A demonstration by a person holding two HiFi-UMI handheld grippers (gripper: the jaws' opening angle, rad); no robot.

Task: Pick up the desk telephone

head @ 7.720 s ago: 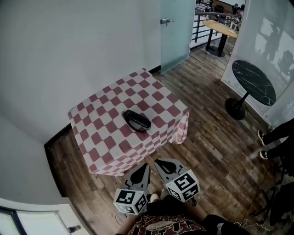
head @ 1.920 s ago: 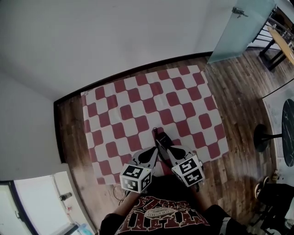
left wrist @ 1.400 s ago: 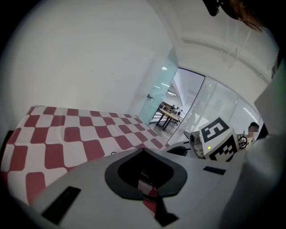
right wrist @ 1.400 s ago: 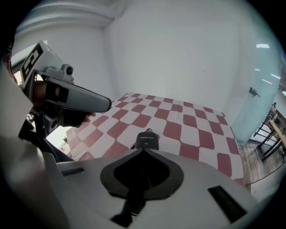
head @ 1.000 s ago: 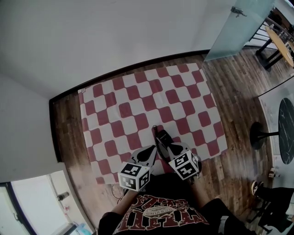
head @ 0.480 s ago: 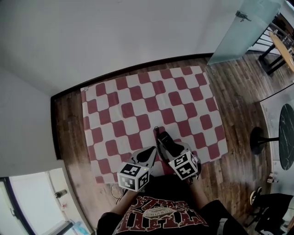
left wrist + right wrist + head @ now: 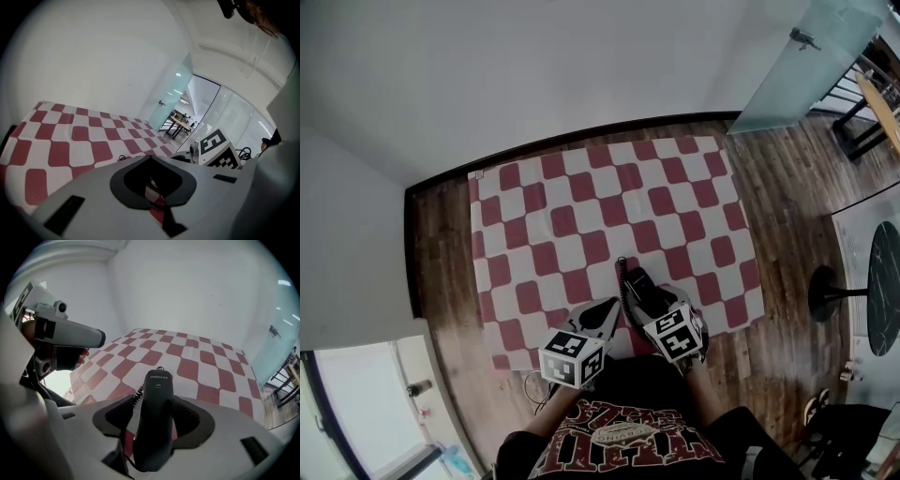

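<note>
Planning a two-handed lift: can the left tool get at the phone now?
Probably yes: the left tool is just beside the phone, nothing between them, though its jaws are shut.

small print on telephone handset (image 7: 153, 423), illegible

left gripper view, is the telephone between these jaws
No, only a sliver of the checked tablecloth shows through the left gripper, and the telephone is not between its jaws.

Desk tel (image 7: 637, 284) on table (image 7: 581, 216), nr its front edge, rt of ctr; left gripper (image 7: 604, 309) over that edge, ctr.
</note>
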